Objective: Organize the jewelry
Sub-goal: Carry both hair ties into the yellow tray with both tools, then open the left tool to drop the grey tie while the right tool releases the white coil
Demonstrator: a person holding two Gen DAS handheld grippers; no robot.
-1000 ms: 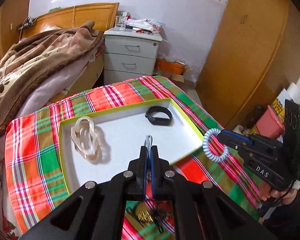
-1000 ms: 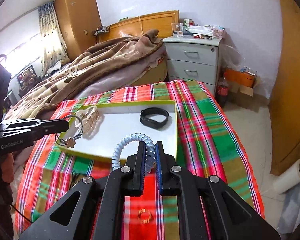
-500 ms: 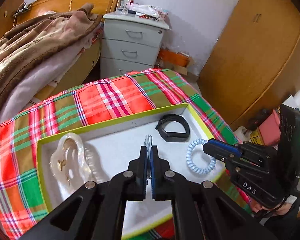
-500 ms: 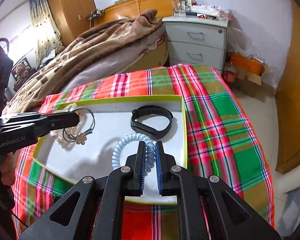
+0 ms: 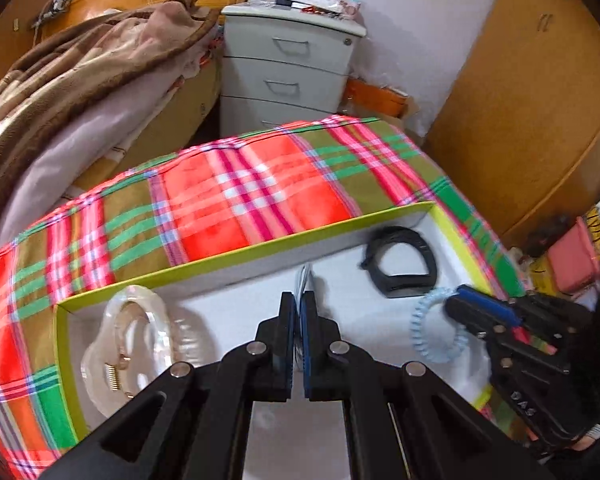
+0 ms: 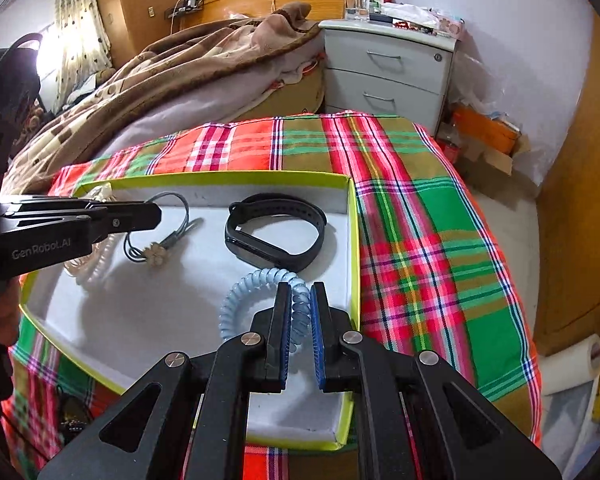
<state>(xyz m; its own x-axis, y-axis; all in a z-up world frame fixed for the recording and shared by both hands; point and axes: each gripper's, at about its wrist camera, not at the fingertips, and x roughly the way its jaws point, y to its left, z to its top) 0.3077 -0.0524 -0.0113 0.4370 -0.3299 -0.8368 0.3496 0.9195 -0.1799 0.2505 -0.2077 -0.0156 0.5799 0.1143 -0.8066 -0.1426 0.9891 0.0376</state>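
From my left wrist: my left gripper [image 5: 299,300] is pressed together on a thin grey cord bracelet [image 5: 304,276], over the middle of the white tray [image 5: 236,252] near its far wall. The danger I see is letting go while the cord sits this deep between the pads; I think it could cling to one and come back up with me. Inside the tray, a clear pearly hair claw [image 5: 140,340] lies in the left corner and a black fitness band [image 5: 400,264] in the far right corner. My right gripper [image 5: 456,304] comes in from the right edge with the blue coil hair tie [image 5: 436,328].

From my right wrist: the right gripper [image 6: 300,300] pinches that springy coil [image 6: 256,292] over the tray's [image 6: 354,240] right edge, just beside the band [image 6: 276,236]. Released here, I judge it could bounce over the low rim onto the plaid cloth [image 6: 420,240], or land on the band. The left gripper [image 6: 152,216] dangles its cord, a flower charm [image 6: 156,256] hanging off it, just over the tray floor beside the claw [image 6: 96,256]; the two could tangle.
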